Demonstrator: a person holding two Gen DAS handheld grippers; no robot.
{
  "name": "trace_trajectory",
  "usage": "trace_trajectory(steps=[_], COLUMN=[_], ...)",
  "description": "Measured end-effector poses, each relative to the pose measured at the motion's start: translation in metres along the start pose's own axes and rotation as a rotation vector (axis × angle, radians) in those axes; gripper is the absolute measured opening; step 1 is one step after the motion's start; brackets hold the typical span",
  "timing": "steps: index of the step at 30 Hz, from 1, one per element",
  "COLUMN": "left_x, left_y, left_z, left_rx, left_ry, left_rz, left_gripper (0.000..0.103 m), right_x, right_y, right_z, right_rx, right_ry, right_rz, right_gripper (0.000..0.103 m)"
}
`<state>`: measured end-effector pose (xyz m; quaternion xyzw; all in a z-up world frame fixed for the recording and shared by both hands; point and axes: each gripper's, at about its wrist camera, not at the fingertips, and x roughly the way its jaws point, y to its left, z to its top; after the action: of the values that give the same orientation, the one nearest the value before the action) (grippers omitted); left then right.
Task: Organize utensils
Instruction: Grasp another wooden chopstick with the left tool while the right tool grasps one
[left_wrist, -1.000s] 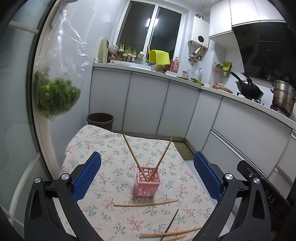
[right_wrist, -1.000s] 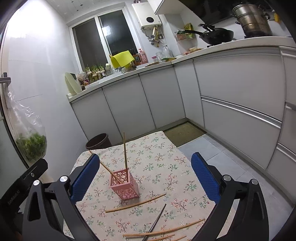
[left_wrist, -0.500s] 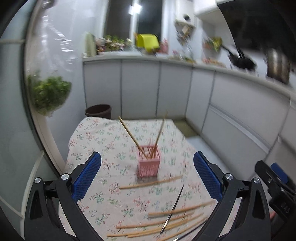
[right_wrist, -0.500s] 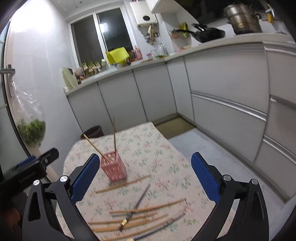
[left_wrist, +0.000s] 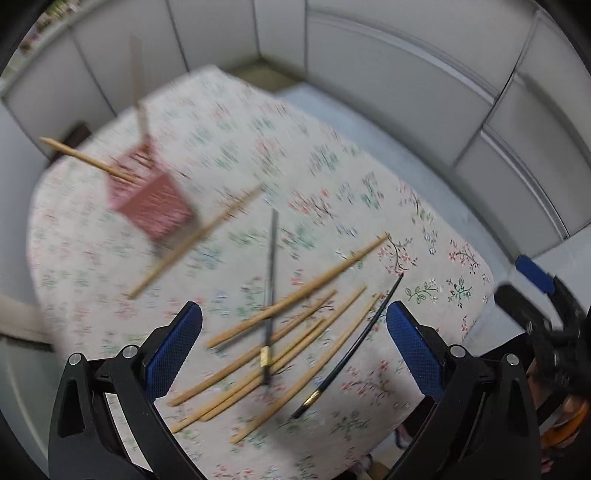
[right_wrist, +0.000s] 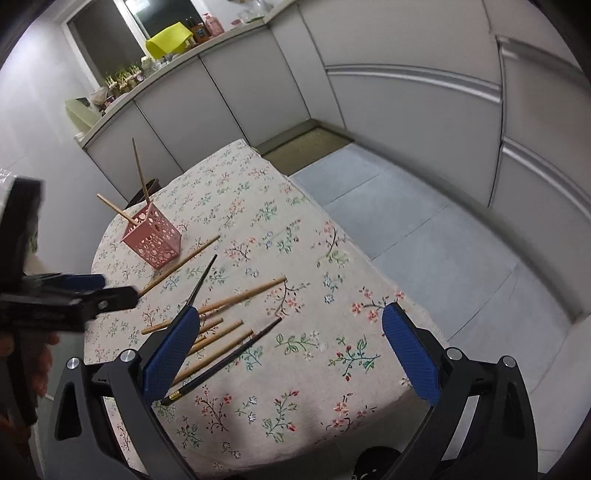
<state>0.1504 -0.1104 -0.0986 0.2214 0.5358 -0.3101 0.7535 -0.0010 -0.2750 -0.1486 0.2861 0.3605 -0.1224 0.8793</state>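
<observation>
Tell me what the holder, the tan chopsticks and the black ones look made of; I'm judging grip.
Holder: likely plastic, matte pink, thin walls with punched round holes.
Tan chopsticks: wood or bamboo, unvarnished tan, no shine.
Black chopsticks: smooth dark finish with a gold band, perhaps lacquer or plastic; can't tell which, probably slicker.

Left black two-finger gripper with blue textured pads (left_wrist: 293, 343): jaws spread wide, nothing between them, tilted downward. Right black two-finger gripper with blue textured pads (right_wrist: 291, 350): jaws likewise spread wide and empty, angled down. In the right wrist view the left unit appears at the left edge, gripped by a hand (right_wrist: 35, 363), partly blurred.
</observation>
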Motion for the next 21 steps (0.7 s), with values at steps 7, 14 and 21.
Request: trace_trajectory(steps=[7,14,21], left_x=[0.075,0.111,0.105], left_y=[0.019,0.03,0.037], left_z=[0.041,0.052,0.052], left_rx=[-0.091,-0.117,-0.129], left_ry=[0.198,0.244,0.197], left_rz=[-0.024,-0.033,-0.075], left_gripper=[0.079,0.06,0.06], right_x=[0.021,0.034,0.04], right_y=[-0.022,-0.032,-0.033], right_z=[-0.001,0.002,0.003], right_rx=[0.093,0.149,0.15], right_ry=[0.077,0.111,0.119], right_rz=[0.042,0.019,-0.004], right_gripper=[0.096,0.096,0.096])
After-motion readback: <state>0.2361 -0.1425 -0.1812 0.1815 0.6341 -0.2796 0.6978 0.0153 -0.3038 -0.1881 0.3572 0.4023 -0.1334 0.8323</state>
